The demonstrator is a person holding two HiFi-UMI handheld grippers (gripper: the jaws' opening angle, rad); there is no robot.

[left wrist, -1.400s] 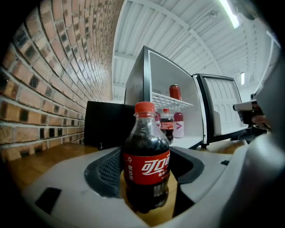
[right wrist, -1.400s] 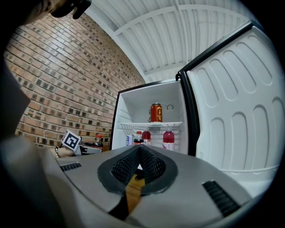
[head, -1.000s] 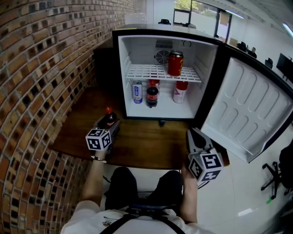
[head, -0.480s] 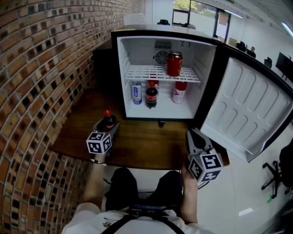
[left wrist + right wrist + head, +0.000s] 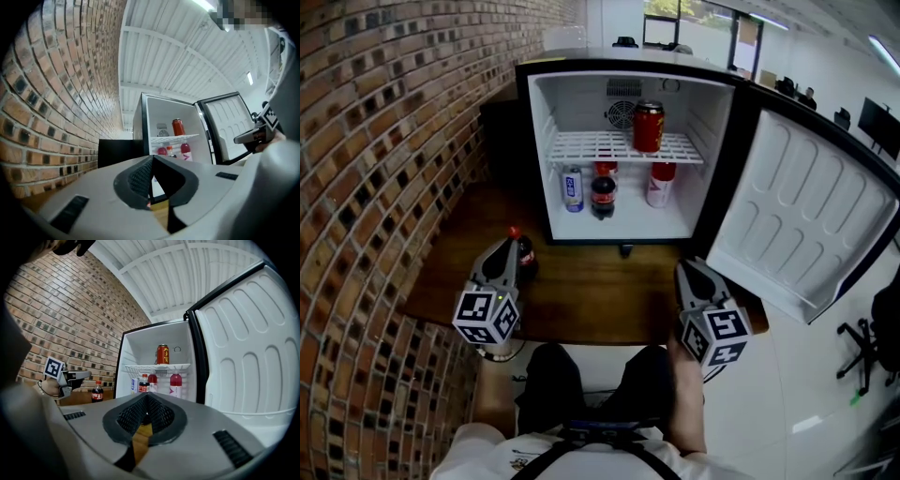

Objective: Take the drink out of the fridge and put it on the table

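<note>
On the table (image 5: 600,291): cola bottle (image 5: 525,253)

Upright on the wood, left of the open fridge (image 5: 623,70). From the head view, half hidden behind the left gripper (image 5: 503,255); from the right gripper view, plainly just clear of its tip. Pressed shut and empty alike: left gripper, right gripper (image 5: 687,274).

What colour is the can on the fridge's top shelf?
The can is red; the head view shows it best.
</note>
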